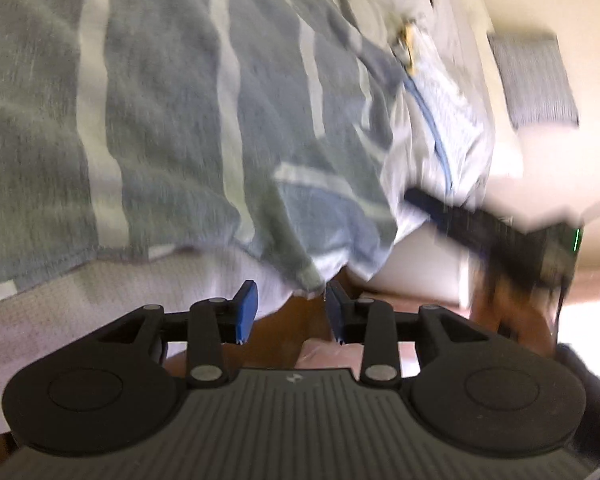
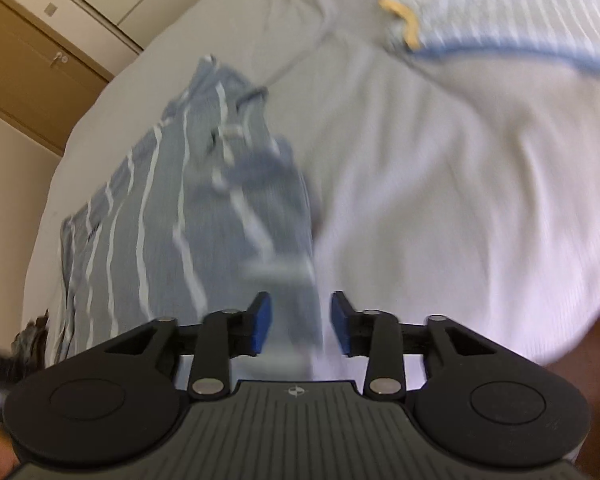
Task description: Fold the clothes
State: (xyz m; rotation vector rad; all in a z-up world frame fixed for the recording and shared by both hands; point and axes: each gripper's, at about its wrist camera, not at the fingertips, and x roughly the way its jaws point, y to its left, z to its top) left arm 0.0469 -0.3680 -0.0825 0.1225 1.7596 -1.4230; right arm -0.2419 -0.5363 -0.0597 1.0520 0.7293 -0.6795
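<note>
Two garments lie on one bed (image 2: 440, 168): one grey-blue striped top (image 2: 156, 208) with white stripes, and one pale garment (image 2: 512, 12) with blue trim and a yellow patch. Two handheld tools are present, the left tool (image 1: 288, 312) and the right tool (image 2: 300, 322), each with two blue-padded fingers. One wooden cabinet (image 2: 32, 76) stands beyond the bed.
</note>
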